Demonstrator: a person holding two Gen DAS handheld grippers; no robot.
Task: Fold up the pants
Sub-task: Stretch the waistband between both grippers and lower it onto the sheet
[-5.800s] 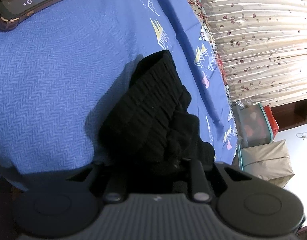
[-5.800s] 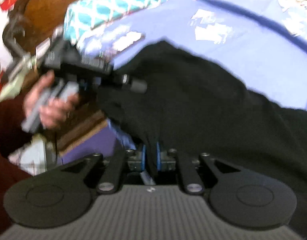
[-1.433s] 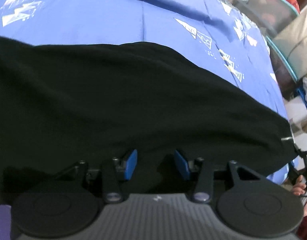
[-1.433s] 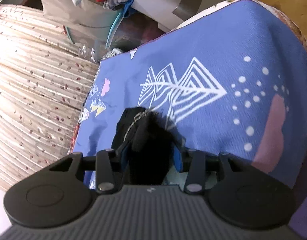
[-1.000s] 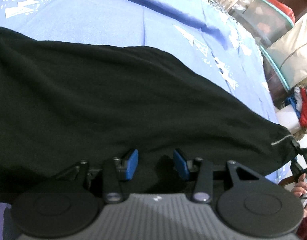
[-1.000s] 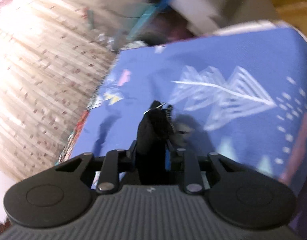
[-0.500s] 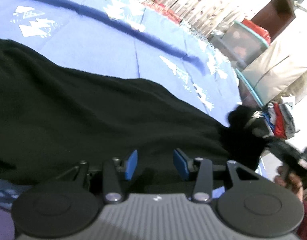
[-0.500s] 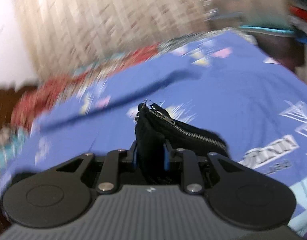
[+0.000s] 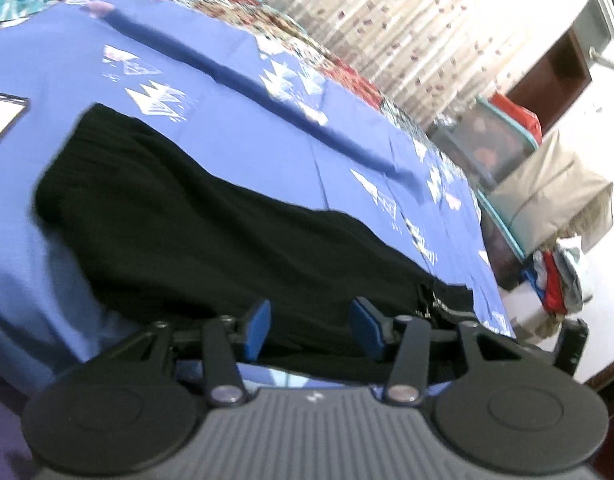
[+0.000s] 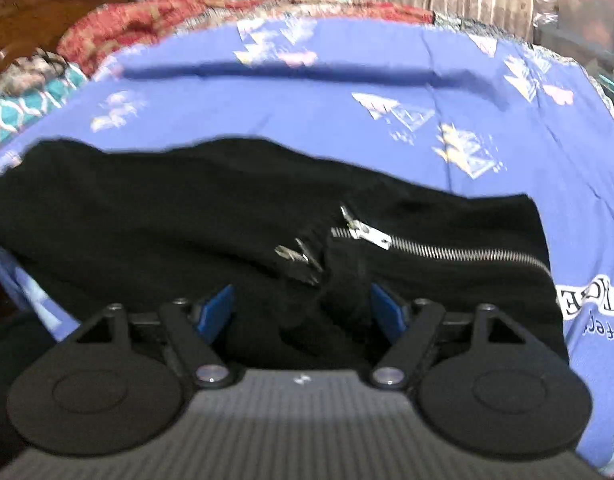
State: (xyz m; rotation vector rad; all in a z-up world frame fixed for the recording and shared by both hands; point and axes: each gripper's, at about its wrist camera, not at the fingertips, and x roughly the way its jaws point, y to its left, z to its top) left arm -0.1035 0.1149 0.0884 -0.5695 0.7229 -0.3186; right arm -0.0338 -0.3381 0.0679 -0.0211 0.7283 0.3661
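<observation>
The right gripper [image 10: 303,310] is standing released, its jaws having just been opening; its blue pads [image 10: 217,306] are sitting well apart with a fold of the black pants [image 10: 167,216] lying loose between them, pressed by neither; the left gripper [image 9: 311,326] is also standing parted, its jaws having just been opening a little, its pads [image 9: 259,322] clear of the cloth that is running across in front of them.

Just ahead of the right gripper a silver zipper [image 10: 435,252] is running off to the right, and a second zipper pull [image 10: 297,258] is lying blurred to its left; the pants are spreading out on the blue bedsheet [image 10: 327,120], their near edge hidden behind both grippers' bodies.

To the right of the right gripper, white lettering [image 10: 595,300] printed on the sheet is being cut off by the frame edge and is reading upside down, too smeared to make out; far to the left of the left gripper a phone [image 9: 3,114] is showing only a corner; beyond the bed, patterned curtains [image 9: 407,24] are hanging.
</observation>
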